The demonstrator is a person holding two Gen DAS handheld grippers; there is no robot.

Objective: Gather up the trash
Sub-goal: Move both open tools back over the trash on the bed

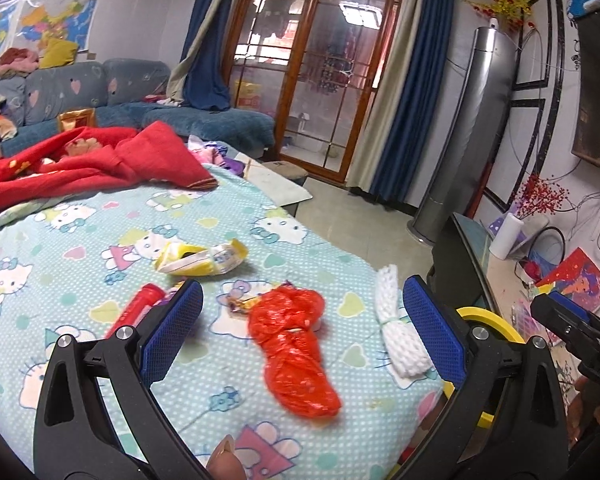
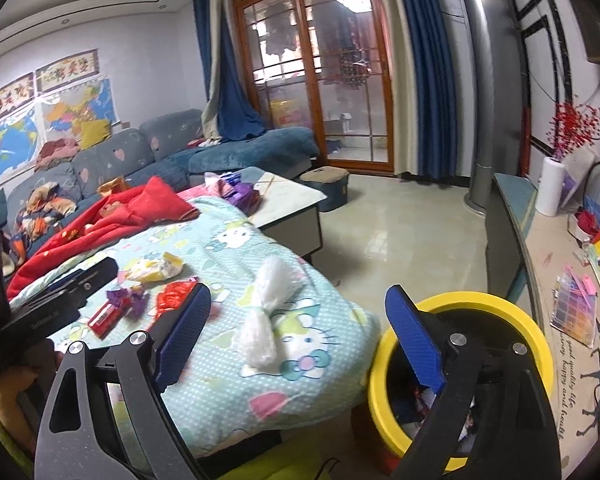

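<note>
Trash lies on a Hello Kitty blanket [image 1: 80,248]. My left gripper [image 1: 304,332] is open above a crumpled red plastic bag [image 1: 296,344], which lies between its blue pads [image 1: 176,328] without touching them. A white foam net [image 1: 396,332] lies by the right pad. Further off are a yellow wrapper [image 1: 200,258] and a red tube [image 1: 136,308]. My right gripper [image 2: 300,336] is open and holds nothing. The foam net [image 2: 268,312] lies between its fingers on the blanket, and its right finger [image 2: 416,340] hangs over a yellow bin [image 2: 380,400] holding some trash.
A red blanket [image 1: 100,160] is heaped at the far end of the bed, with a blue sofa [image 2: 160,148] behind it. A low table [image 2: 288,200] stands past the bed, and a cluttered sideboard [image 2: 540,264] runs along the right. Tiled floor [image 2: 400,240] lies between.
</note>
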